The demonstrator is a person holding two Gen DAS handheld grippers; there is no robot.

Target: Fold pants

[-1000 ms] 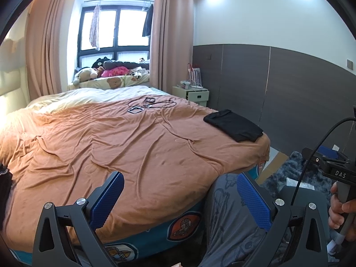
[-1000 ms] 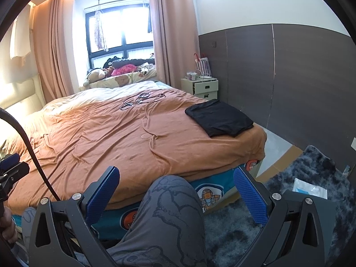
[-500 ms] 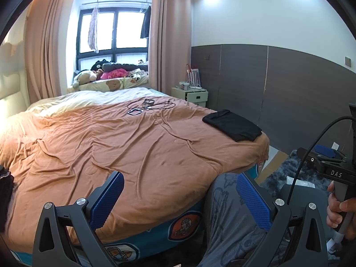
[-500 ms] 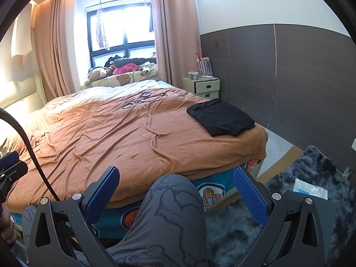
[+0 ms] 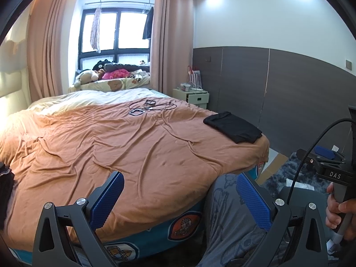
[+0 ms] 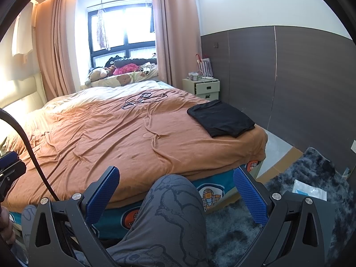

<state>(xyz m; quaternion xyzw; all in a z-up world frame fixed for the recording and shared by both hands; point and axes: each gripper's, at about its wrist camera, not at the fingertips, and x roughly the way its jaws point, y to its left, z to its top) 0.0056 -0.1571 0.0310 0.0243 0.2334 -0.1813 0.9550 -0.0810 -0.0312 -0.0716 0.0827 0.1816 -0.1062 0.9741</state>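
Observation:
A folded black pair of pants (image 5: 233,128) (image 6: 221,118) lies flat on the far right corner of the bed, on the orange blanket (image 5: 133,151) (image 6: 124,138). My left gripper (image 5: 179,178) hangs open over the bed's near edge, nothing between its blue pads. My right gripper (image 6: 175,171) is open too, held above a person's knee in grey patterned trousers (image 6: 171,213). Both grippers are well short of the pants. A dark cloth (image 5: 4,182) shows at the left edge of the left wrist view, mostly cut off.
Cables and small devices (image 5: 146,108) lie on the blanket towards the window. A bedside cabinet (image 6: 201,86) stands by the dark wall panel. A shaggy grey rug (image 6: 300,187) with a white packet (image 6: 309,190) covers the floor on the right. A hand (image 5: 340,211) holds the other gripper's handle.
Both views have shifted only slightly. The grippers stay open and hold nothing; the black pants have not moved.

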